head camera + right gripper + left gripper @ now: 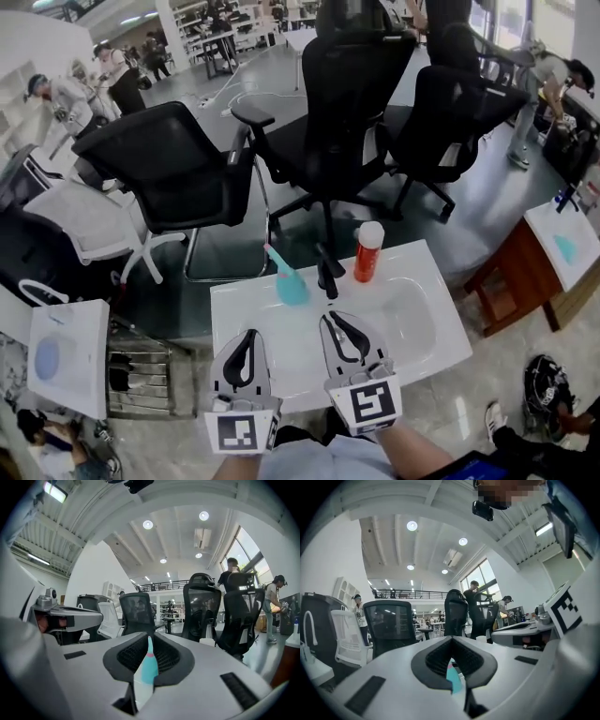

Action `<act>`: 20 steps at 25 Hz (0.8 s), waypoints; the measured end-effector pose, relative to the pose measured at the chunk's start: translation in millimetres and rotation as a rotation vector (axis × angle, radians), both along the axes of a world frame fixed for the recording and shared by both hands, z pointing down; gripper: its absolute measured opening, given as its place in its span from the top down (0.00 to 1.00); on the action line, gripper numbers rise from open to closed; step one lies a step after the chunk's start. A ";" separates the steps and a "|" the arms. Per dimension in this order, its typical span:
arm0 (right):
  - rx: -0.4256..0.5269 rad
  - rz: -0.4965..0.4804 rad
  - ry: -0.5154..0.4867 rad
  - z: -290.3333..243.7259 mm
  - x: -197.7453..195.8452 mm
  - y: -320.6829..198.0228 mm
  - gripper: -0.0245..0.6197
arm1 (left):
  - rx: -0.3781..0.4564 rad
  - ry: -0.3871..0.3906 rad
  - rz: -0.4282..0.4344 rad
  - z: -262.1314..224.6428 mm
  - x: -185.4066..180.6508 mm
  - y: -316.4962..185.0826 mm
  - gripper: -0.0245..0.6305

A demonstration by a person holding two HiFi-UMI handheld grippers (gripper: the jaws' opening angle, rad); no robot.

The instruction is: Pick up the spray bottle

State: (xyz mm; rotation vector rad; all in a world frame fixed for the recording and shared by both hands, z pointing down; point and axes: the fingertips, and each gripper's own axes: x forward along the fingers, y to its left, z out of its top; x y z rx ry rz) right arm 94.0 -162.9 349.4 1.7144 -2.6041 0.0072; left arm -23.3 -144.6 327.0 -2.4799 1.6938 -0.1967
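Reaching in with left gripper [249,334] and right gripper [329,319] both pressed together and empty could topple the teal spray bottle [287,278] standing just ahead on the white table [417,323].

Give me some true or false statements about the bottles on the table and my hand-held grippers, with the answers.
1. The teal bottle stands on the white table. True.
2. The orange bottle has a black cap. False: its cap is white.
3. The right hand-held gripper holds the teal bottle. False: it holds nothing and sits short of both bottles.
4. In the head view, the orange bottle stands to the right of the teal bottle. True.
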 end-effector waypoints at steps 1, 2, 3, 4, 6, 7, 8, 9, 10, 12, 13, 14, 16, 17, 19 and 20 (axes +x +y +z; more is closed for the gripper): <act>0.000 -0.015 -0.002 -0.4 -2.3 -3.1 0.88 | 0.000 0.000 -0.016 -0.6 -3.0 -2.1 0.94; -0.004 -0.027 -0.005 -0.1 -4.4 -6.5 0.88 | 0.002 0.002 -0.030 -1.5 -5.5 -4.5 0.94; -0.008 -0.038 -0.008 0.6 -6.3 -10.5 0.88 | 0.004 0.003 -0.043 -2.7 -7.6 -7.0 0.94; -0.013 -0.048 -0.008 1.9 -8.3 -14.8 0.88 | 0.007 0.003 -0.056 -4.2 -9.8 -9.8 0.94; -0.018 -0.072 -0.003 4.9 -14.3 -23.2 0.88 | 0.011 0.000 -0.083 -7.1 -14.4 -15.3 0.94; -0.018 -0.084 -0.001 6.6 -18.1 -26.5 0.88 | 0.011 -0.001 -0.092 -6.9 -16.7 -17.4 0.94; -0.020 -0.096 0.000 8.6 -21.8 -29.2 0.88 | 0.010 0.001 -0.097 -5.4 -18.7 -19.2 0.94; -0.024 -0.105 0.002 11.0 -25.0 -31.8 0.88 | 0.008 0.006 -0.101 -3.7 -20.3 -21.1 0.94; -0.029 -0.112 0.005 13.5 -27.7 -34.6 0.88 | 0.006 0.012 -0.105 -2.2 -21.8 -23.4 0.94; -0.039 -0.121 0.012 18.2 -32.5 -41.8 0.87 | 0.002 0.012 -0.112 1.4 -25.9 -28.9 0.94; -0.043 -0.123 0.017 20.6 -34.9 -46.2 0.87 | 0.003 0.006 -0.114 3.0 -28.5 -32.5 0.94; -0.047 -0.125 0.022 23.2 -37.4 -50.9 0.87 | 0.004 0.004 -0.115 4.3 -31.1 -36.4 0.94; -0.061 -0.126 0.029 29.5 -42.6 -60.5 0.87 | -0.001 0.010 -0.123 7.5 -37.4 -45.6 0.94; -0.069 -0.126 0.032 32.9 -45.1 -65.8 0.87 | -0.006 0.014 -0.127 9.6 -41.0 -51.0 0.94; -0.083 -0.123 0.038 40.5 -49.9 -77.1 0.86 | -0.023 0.018 -0.133 16.5 -48.0 -62.2 0.94; -0.092 -0.122 0.043 45.1 -52.1 -82.3 0.85 | -0.033 0.017 -0.134 21.1 -50.8 -67.0 0.94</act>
